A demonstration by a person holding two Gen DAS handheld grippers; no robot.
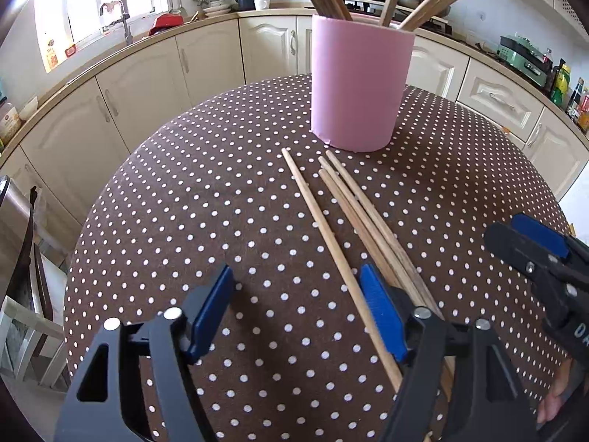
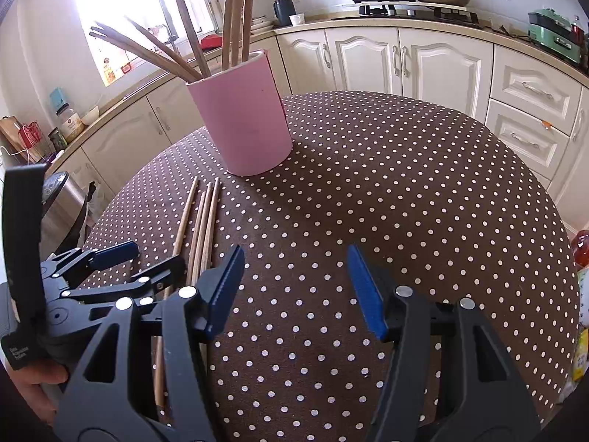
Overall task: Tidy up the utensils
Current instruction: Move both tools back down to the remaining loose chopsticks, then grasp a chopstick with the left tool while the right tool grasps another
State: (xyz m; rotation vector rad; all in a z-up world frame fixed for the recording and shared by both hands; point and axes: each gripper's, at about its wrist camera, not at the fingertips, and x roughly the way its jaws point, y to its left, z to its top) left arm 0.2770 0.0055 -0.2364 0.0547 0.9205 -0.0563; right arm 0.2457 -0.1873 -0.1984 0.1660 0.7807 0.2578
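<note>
Fingers of the left gripper (image 1: 296,316) stood spread and empty beside four loose chopsticks (image 1: 353,217) lying before the pink holder (image 1: 359,84); light, stiff and apt to roll, they seemed best pinched mid-shaft.

Left gripper (image 1: 298,316) pointed steeply down over the near edge of the desk, jaws apart, nothing clamped between the pads. Right gripper (image 2: 296,291) sat just beside it, also angled down, jaws apart and empty. A hand (image 2: 35,386) gripped the left gripper's handle from below.
</note>
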